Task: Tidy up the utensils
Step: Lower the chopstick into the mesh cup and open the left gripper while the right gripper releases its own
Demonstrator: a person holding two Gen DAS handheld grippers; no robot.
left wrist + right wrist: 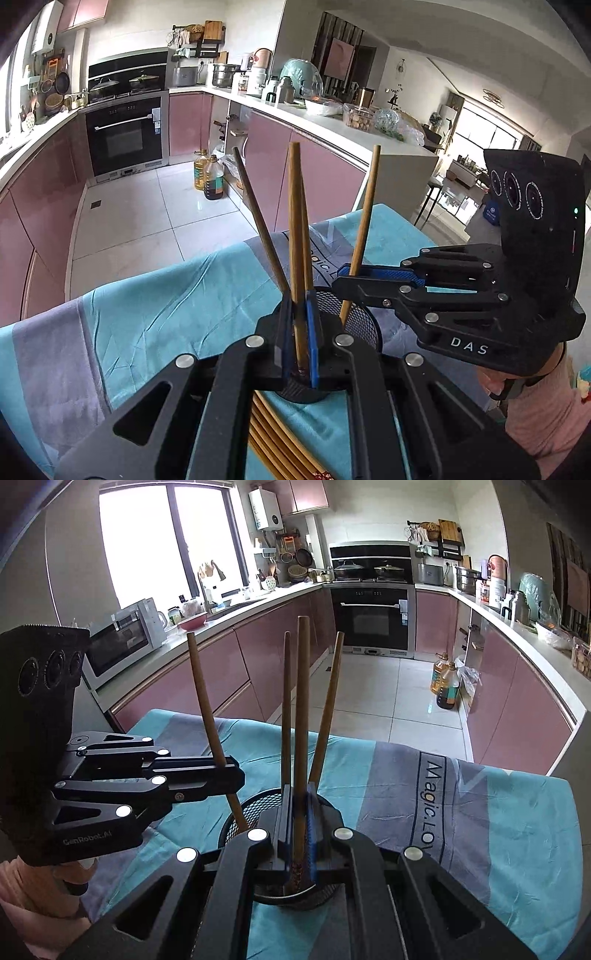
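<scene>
Our left gripper (298, 325) is clamped narrow on a single wooden chopstick (295, 236), which stands nearly upright between the blue pads, and our right gripper (300, 819) is clamped the same way on another chopstick (302, 716). Seen from the left wrist, the right gripper reaches in from the side with its chopstick slanting down toward the black mesh holder (354, 314); seen from the right wrist, the left gripper does the mirror of that, its chopstick angled over the holder's rim. Both tools sit close together just above the holder, which stands on a table spread with a teal and grey cloth (155, 295). Two more chopsticks (325, 716) already lean inside the holder, fanned apart. Below the left gripper a bundle of loose chopsticks (273, 435) lies flat on the cloth, waiting to be sorted. We judge that we are at the placing step: each held stick is lined up over the mesh opening but not yet released. The next move calls for lowering both tips inside the rim without knocking the sticks already standing there, then opening the jaws so each stick drops in, and keeping the two tools from bumping each other in this tight space. Beyond the table lies a kitchen with pink cabinets.
</scene>
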